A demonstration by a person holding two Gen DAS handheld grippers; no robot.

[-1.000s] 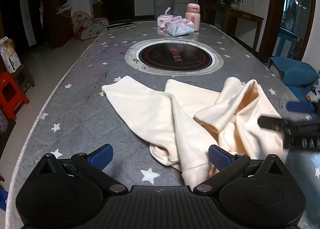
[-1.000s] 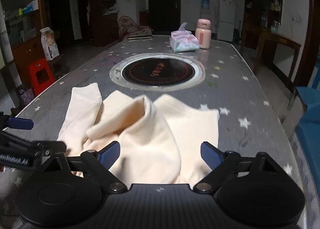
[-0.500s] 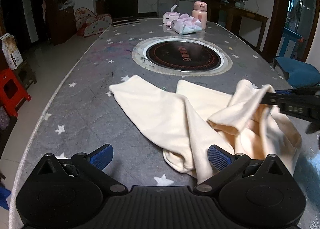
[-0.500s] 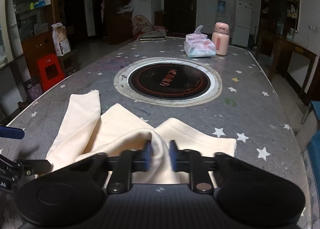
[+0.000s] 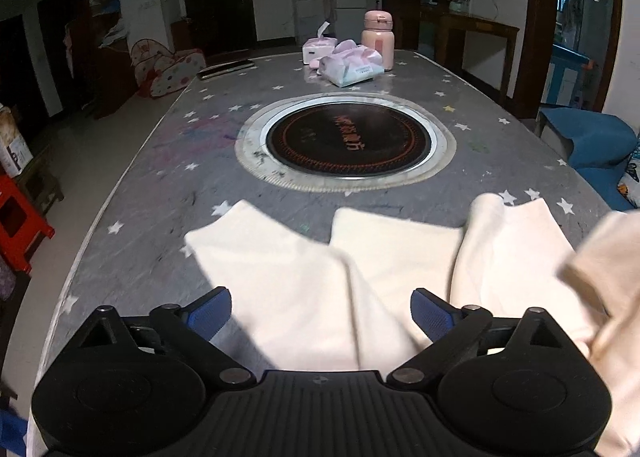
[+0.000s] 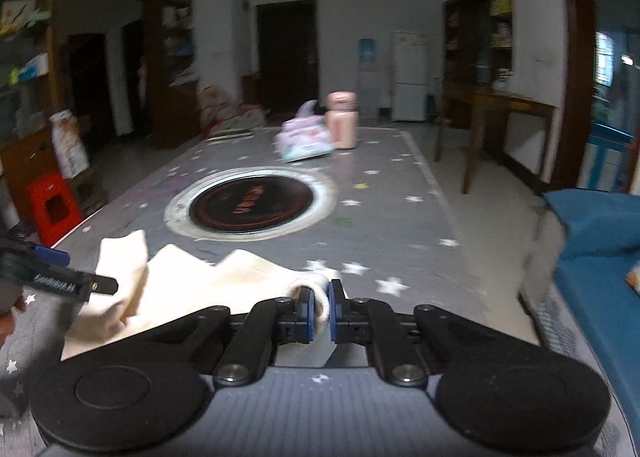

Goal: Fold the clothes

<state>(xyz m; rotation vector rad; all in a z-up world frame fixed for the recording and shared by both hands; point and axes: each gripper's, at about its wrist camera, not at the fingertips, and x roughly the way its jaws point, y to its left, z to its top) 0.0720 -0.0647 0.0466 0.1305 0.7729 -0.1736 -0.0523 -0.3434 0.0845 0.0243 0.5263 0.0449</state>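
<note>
The cream garment [image 5: 304,289] lay crumpled on the near end of the grey star-patterned table [image 5: 132,217], short of the round inset hob [image 5: 346,147], with two flat panels spread toward the hob and a bunched fold at the right.

Step in hand, as judged: lifting one edge clear so the cloth could be spread or folded over. To do this well, the pinched edge needed to be drawn up and outward steadily, with tension kept even so the fabric did not slip from the pads. The free gripper would best take a matching edge or corner, not a mid-panel bulge, before any fold was laid. The tissue pack [image 5: 352,65] and pink flask [image 5: 378,39] stood well apart at the far end and posed no obstruction.

The right gripper [image 6: 319,311] had its fingers [image 6: 306,313] drawn nearly together, clamped on a rolled fold of the garment, which hung raised off the table.

The left gripper [image 5: 320,311] had its fingers [image 5: 210,311] spread wide, holding nothing; it hovered over the near panels of cloth, and contact could not be determined
</note>
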